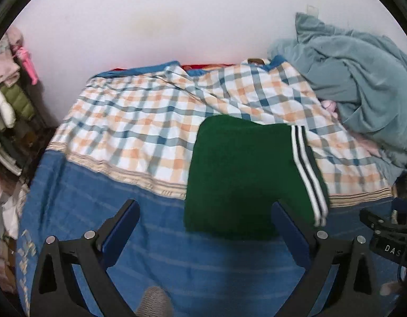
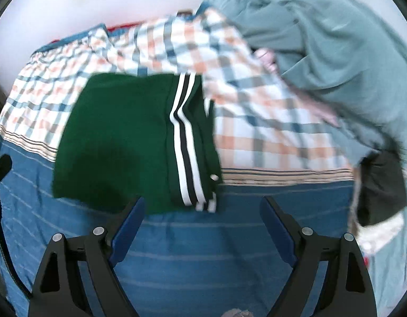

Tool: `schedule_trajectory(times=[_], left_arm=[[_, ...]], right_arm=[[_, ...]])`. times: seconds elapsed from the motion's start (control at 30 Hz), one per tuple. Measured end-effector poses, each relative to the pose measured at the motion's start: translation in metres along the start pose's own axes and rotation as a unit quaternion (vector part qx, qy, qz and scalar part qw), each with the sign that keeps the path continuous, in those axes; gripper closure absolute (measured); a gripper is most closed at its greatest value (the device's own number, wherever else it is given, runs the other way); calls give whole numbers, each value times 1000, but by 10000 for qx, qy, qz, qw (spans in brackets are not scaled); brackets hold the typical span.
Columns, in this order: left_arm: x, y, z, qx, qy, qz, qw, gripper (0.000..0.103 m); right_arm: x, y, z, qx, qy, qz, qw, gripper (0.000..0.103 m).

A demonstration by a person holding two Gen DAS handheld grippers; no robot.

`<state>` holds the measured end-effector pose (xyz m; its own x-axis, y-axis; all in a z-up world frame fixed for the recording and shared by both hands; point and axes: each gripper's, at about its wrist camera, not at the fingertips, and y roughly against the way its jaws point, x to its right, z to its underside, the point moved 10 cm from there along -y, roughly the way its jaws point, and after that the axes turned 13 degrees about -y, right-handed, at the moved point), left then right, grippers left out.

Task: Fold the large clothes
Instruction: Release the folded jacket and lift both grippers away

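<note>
Left wrist: plaid-and-blue bedsheet (image 1: pixel 129 121); white wall (image 1: pixel 150 21)

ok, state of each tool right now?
Left tool: open, holding nothing.
Right tool: open, empty; folded dark green striped garment lies ahead.

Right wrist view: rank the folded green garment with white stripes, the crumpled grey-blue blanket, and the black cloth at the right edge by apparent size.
1. Crumpled grey-blue blanket, partly cropped by the frame.
2. Folded green garment with white stripes, nearer the camera, so its margin under the blanket is unsure.
3. Black cloth, clearly smallest.
</note>
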<state>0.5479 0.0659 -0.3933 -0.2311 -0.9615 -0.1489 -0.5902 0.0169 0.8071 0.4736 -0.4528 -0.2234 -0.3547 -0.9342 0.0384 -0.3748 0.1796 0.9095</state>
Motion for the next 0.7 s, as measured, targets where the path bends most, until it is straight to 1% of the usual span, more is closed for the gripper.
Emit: schedule_trajectory(times=[0.03,0.07,0.13,0.2,0.23,0.27,0.3,0.37,0.4,0.43,0.47,0.5,0.57,0.7], left_arm=[[2,25,-1,66,6,48,10000,1],[4,44,-3,101,-18,-34,9999,1],[7,73,-6,196,-11,-41,9998,1],[8,116,-7,272,29,-97,9996,1],[8,128,-6,271,61,-114,9995,1],[10,151,-3,258,118,-99,9995,1],[12,161,-2,261,108,-78,9996,1],[16,196,2,281,48,-132,9995,1],[20,215,5,300,60,-74,9995,1],[21,225,5,315,73,-36,9995,1],[23,244,7,333,96,-10,9994,1],[23,254,8,350,107,4,9993,1],[25,283,8,424,113,-8,9990,1],[25,327,8,565,185,-26,9982,1]], right_arm=[[2,19,3,50,-38,-13,10000,13],[3,42,3,118,-55,11,9999,13],[8,87,9,253,-45,-18,9997,13],[15,136,16,395,-76,-64,9992,13],[19,159,18,456,-118,-150,9988,13],[24,187,21,557,-165,-176,9982,13],[26,204,22,602,-173,-176,9979,13],[31,250,31,685,-138,-202,9973,13],[38,266,34,744,-110,-212,9969,13],[42,290,38,838,-59,-199,9963,13],[46,304,38,915,-18,-201,9956,13],[51,327,42,1017,24,-197,9946,13],[62,358,46,1133,48,-231,9933,13],[76,419,60,1258,-14,-334,9915,13]])
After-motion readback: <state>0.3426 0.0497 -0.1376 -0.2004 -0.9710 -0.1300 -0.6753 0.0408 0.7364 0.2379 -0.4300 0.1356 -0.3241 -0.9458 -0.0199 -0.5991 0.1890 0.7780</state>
